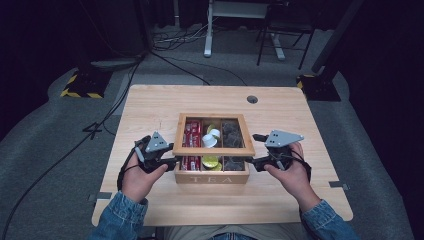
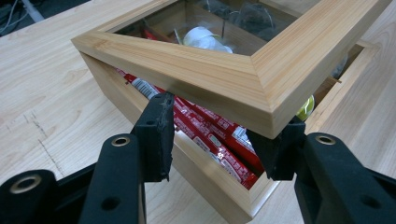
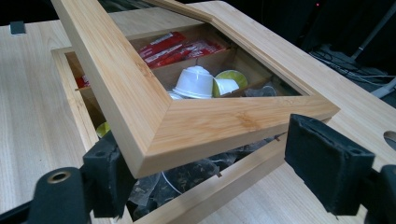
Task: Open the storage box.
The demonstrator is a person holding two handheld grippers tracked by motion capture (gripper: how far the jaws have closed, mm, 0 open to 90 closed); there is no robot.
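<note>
At mid-table, our left gripper [image 1: 170, 161] is clamped on the near left corner of the glass-paned wooden lid [image 1: 213, 149], raised above the wooden box marked TEA [image 1: 212, 178]. Under it we see red sachets [image 2: 212, 135], white and yellow-green capsules [image 3: 196, 81], and dark tea bags [image 3: 187, 179]. Our right gripper [image 1: 250, 150] straddles the lid's near right corner, jaws apart.

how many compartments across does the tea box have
3: the tea box has red packets at left, white and yellow pods in the middle, dark bags at right.
</note>
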